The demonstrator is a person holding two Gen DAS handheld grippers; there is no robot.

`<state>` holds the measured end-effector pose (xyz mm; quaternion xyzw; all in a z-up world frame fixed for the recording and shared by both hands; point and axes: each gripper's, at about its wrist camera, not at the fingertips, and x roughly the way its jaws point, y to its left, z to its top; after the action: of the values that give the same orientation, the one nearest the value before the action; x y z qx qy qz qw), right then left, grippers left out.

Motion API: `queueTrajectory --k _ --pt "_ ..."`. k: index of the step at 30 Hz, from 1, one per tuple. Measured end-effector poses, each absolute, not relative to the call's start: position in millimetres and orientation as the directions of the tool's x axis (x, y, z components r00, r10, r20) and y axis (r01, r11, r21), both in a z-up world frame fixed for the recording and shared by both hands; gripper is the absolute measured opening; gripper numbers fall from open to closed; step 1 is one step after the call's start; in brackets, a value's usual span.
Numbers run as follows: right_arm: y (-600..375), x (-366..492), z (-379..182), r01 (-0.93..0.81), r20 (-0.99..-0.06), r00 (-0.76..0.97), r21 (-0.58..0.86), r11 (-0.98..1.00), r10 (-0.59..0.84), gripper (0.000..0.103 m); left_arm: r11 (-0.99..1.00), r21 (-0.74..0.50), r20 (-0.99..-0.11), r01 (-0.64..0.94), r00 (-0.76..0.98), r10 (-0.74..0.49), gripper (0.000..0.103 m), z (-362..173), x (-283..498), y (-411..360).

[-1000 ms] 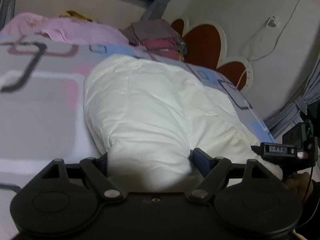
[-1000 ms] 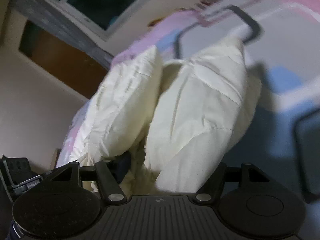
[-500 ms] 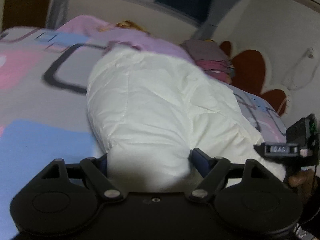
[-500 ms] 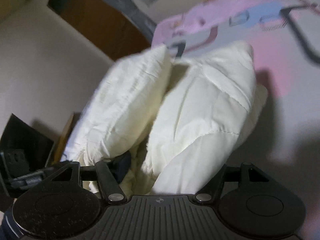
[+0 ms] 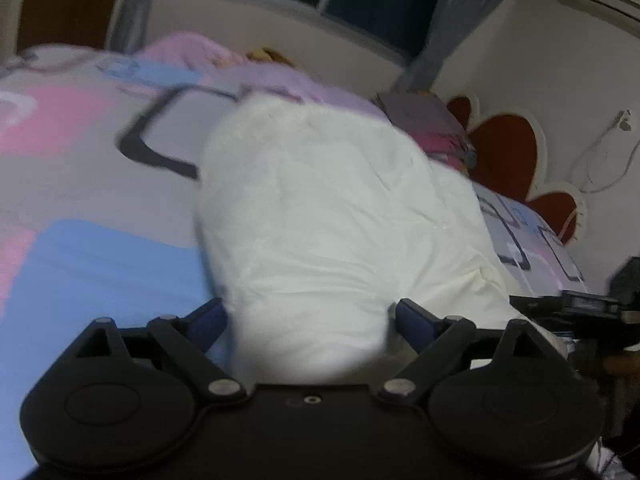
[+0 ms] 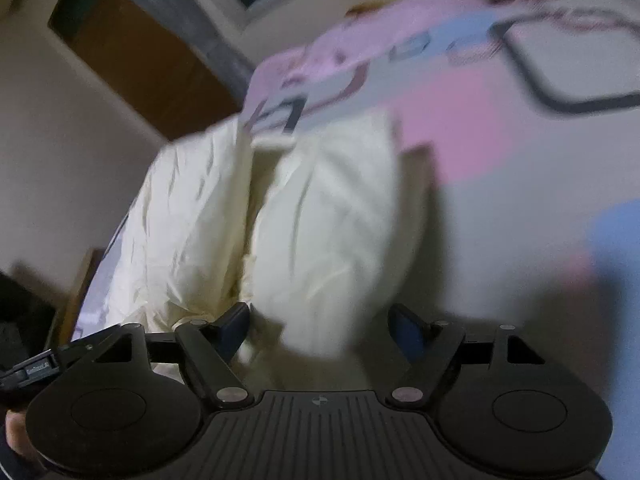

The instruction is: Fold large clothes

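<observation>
Both claws, left (image 5: 310, 320) and right (image 6: 318, 330), widened, releasing one white jacket (image 5: 320, 216).

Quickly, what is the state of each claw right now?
Left claw: opening, white padded garment between its fingers.
Right claw: opening, the same garment between its fingers, right finger clear of it.

Motion blur smears the bedsheet (image 6: 500, 152) pattern and the jacket (image 5: 320, 220) edges in both views. The jacket's near end drops behind the left gripper (image 5: 310, 320) body. Beside the jacket, the right gripper (image 5: 576, 306) is cut by the frame edge. Whether pads press fabric is unclear.
</observation>
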<state>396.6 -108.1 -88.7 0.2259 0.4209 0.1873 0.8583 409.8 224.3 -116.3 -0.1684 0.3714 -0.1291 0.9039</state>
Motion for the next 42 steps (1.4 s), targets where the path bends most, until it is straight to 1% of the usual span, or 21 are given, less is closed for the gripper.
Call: queueTrajectory --k 1,3,4,5,6,8,10,12,14,16,19,23,31,34,35,37,38,39,40,41,42 --pt "-112 390 -77 -0.144 -0.629 0.593 0.532 0.834 0.503 0.075 0.909 -0.403 -0.617 0.102 0.703 -0.353 0.084 -110 401 230" --pt "-118 376 -56 -0.19 -0.61 0.604 0.514 0.836 0.512 0.074 0.902 -0.418 -0.594 0.111 0.717 -0.364 0.075 -95 381 237" --pt "-114 368 -44 -0.229 -0.604 0.607 0.49 0.841 0.517 0.07 0.898 -0.423 -0.589 0.12 0.716 -0.373 0.073 -88 372 238" --pt "-109 360 -37 -0.259 -0.608 0.604 0.461 0.849 0.515 0.063 0.893 -0.431 -0.589 0.132 0.708 -0.389 0.068 -84 364 235" --pt "-102 354 -32 -0.285 -0.618 0.595 0.435 0.854 0.514 0.06 0.889 -0.434 -0.592 0.149 0.696 -0.406 0.062 -81 358 232" --pt "-85 348 -32 -0.317 -0.63 0.576 0.415 0.853 0.521 0.044 0.888 -0.414 -0.601 0.201 0.673 -0.432 0.053 -77 350 218" --pt "-75 339 -38 -0.347 -0.635 0.566 0.395 0.851 0.525 0.043 0.885 -0.408 -0.607 0.224 0.658 -0.446 0.052 -80 346 206" --pt "-63 334 -51 -0.346 -0.679 0.544 0.355 0.869 0.493 0.043 0.886 -0.407 -0.641 0.222 0.622 -0.45 0.052 -94 346 195" --pt "-53 333 -70 -0.348 -0.728 0.524 0.291 0.891 0.442 0.043 0.906 -0.363 -0.678 0.217 0.605 -0.417 0.052 -111 348 187" --pt "-49 335 -89 -0.331 -0.749 0.507 0.287 0.899 0.426 0.043 0.904 -0.379 -0.684 0.197 0.599 -0.417 0.052 -122 347 187" --pt "-51 332 -107 -0.309 -0.744 0.517 0.299 0.903 0.423 0.043 0.905 -0.375 -0.686 0.199 0.597 -0.416 0.05 -130 347 189" --pt "-51 332 -115 -0.282 -0.736 0.528 0.319 0.905 0.424 0.043 0.91 -0.361 -0.691 0.203 0.596 -0.408 0.049 -133 342 190" --pt "-52 327 -100 -0.305 -0.744 0.529 0.282 0.909 0.408 0.043 0.944 -0.279 -0.717 0.174 0.616 -0.326 0.05 -129 333 173" --pt "-56 319 -89 -0.306 -0.732 0.551 0.271 0.913 0.401 0.043 0.954 -0.256 -0.728 0.155 0.619 -0.296 0.05 -125 328 169" --pt "-59 314 -86 -0.305 -0.725 0.562 0.267 0.914 0.399 0.043 0.958 -0.244 -0.73 0.148 0.623 -0.282 0.052 -122 326 167" --pt "-66 298 -75 -0.306 -0.708 0.584 0.26 0.916 0.397 0.043 0.962 -0.236 -0.725 0.139 0.634 -0.269 0.063 -116 318 164" --pt "-71 292 -72 -0.306 -0.701 0.593 0.26 0.916 0.397 0.043 0.965 -0.225 -0.714 0.132 0.652 -0.256 0.084 -111 311 161" --pt "-76 284 -68 -0.3 -0.696 0.602 0.258 0.919 0.392 0.043 0.971 -0.206 -0.703 0.118 0.673 -0.23 0.097 -106 304 158" --pt "-81 276 -64 -0.288 -0.692 0.614 0.253 0.924 0.38 0.044 0.976 -0.19 -0.691 0.109 0.691 -0.212 0.098 -102 295 154" --pt "-85 269 -60 -0.273 -0.689 0.626 0.245 0.93 0.366 0.063 0.976 -0.186 -0.689 0.112 0.694 -0.21 0.098 -99 289 150" --pt "-90 259 -57 -0.263 -0.677 0.646 0.238 0.935 0.354 0.079 0.977 -0.182 -0.689 0.109 0.695 -0.205 0.098 -97 282 146"
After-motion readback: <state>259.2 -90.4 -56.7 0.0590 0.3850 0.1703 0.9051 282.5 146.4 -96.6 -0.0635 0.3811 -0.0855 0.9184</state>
